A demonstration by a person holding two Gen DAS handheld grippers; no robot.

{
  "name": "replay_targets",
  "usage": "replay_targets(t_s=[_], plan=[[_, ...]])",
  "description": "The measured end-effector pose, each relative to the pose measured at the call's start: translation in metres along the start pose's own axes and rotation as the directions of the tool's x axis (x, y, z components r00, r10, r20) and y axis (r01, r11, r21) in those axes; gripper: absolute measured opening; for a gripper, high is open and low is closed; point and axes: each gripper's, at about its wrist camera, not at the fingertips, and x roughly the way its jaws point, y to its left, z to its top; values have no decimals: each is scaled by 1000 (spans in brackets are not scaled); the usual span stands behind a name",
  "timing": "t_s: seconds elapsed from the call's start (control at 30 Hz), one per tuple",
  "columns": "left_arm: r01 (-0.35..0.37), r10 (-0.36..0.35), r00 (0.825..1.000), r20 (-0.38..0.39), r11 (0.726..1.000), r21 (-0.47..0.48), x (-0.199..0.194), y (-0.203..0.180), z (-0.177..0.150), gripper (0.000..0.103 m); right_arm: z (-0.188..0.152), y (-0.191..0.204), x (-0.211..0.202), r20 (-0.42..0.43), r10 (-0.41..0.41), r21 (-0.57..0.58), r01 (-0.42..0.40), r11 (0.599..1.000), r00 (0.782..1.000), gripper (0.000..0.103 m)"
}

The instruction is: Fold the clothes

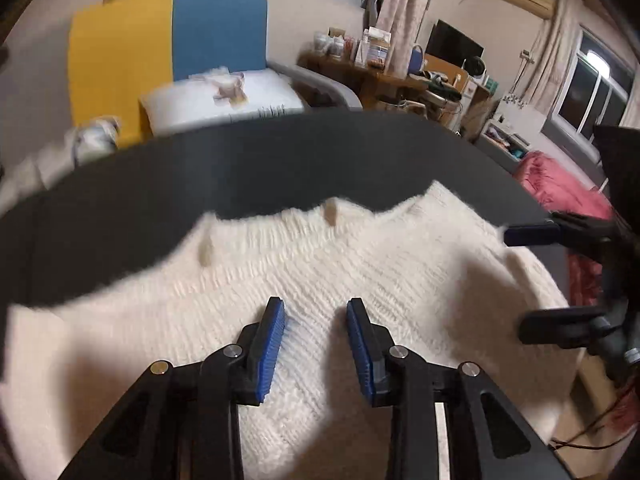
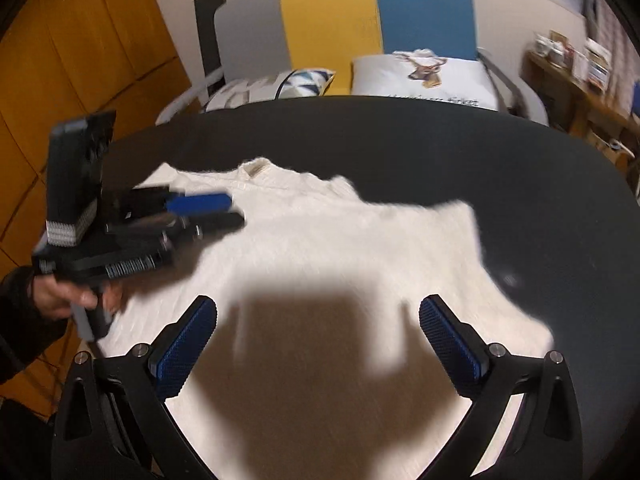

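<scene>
I see the dark table filling the middle of both views, its far edge curving across the upper third of each frame. On it lies the cream knitted sweater, spread flat and taking up the centre and lower half of the right wrist view; in the left wrist view the same sweater runs from the lower left up to the right of centre, with its scalloped edge toward the table's far side. A broad shadow falls on the knit at the bottom centre of the right wrist view.

Behind the table, at the top of both frames, stands a sofa with yellow and blue panels and a white cushion on it.

My left gripper sits at the bottom centre of its own view, above the sweater, its blue pads parted with nothing between them. Seen at the left of the right wrist view, it is held by a hand at the lower left edge.

My right gripper hangs over the near part of the sweater, spread wide and empty; whether either gripper touches the knit I cannot tell.
</scene>
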Motion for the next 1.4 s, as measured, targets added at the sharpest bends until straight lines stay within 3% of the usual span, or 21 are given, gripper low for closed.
replay_targets(t_s=[0.13, 0.2, 0.3, 0.4, 0.5, 0.6, 0.73, 0.87, 0.93, 0.97, 1.03, 1.2, 1.3, 1.4], plan=[[68, -66, 997, 40, 997, -47, -10, 14, 8, 33, 3, -3, 52, -138, -100, -27, 97, 995, 985, 103], [86, -84, 994, 63, 996, -20, -18, 24, 12, 33, 3, -4, 46, -95, -76, -11, 75, 997, 993, 103], [77, -85, 995, 59, 989, 130, -20, 35, 25, 33, 8, -5, 32, -74, -64, 8, 65, 998, 995, 103], [159, -156, 987, -33, 953, 258, -15, 44, 39, 33, 15, 3, 24, -32, -13, -25, 12, 1000, 999, 103], [230, -188, 970, -155, 915, 331, -3, 49, 48, 33, 17, 14, 22, -10, 52, -57, -53, 997, 999, 103], [316, -226, 933, -280, 887, 336, 15, 53, 60, 34, 14, 23, 14, 7, 82, -81, -81, 993, 997, 103], [379, -242, 898, -366, 849, 367, 27, 47, 62, 34, 15, 22, 15, 4, 107, -81, -106, 991, 994, 103], [415, -255, 868, -426, 843, 343, 31, 45, 58, 31, 14, 19, 14, 6, 101, -80, -100, 992, 995, 103], [403, -247, 876, -415, 848, 346, 28, 43, 55, 23, 18, 20, 19, 8, 96, -84, -94, 992, 995, 103], [384, -237, 888, -395, 854, 350, 26, 41, 54, 21, 20, 20, 21, 6, 89, -86, -89, 992, 996, 103], [342, -217, 912, -349, 872, 350, 23, 38, 50, 7, 23, 21, 24, 2, 77, -90, -76, 993, 997, 103], [193, -140, 975, -170, 917, 349, 1, 34, 48, 5, 27, 25, 29, -14, 3, -98, -5, 995, 1000, 103], [118, -89, 991, -103, 939, 323, 1, 38, 52, 5, 32, 29, 24, 9, 7, -111, -6, 994, 1000, 103], [38, 2, 992, -122, 945, 326, 25, 42, 42, 5, 36, 31, 32, -6, -7, -121, 7, 993, 1000, 103]])
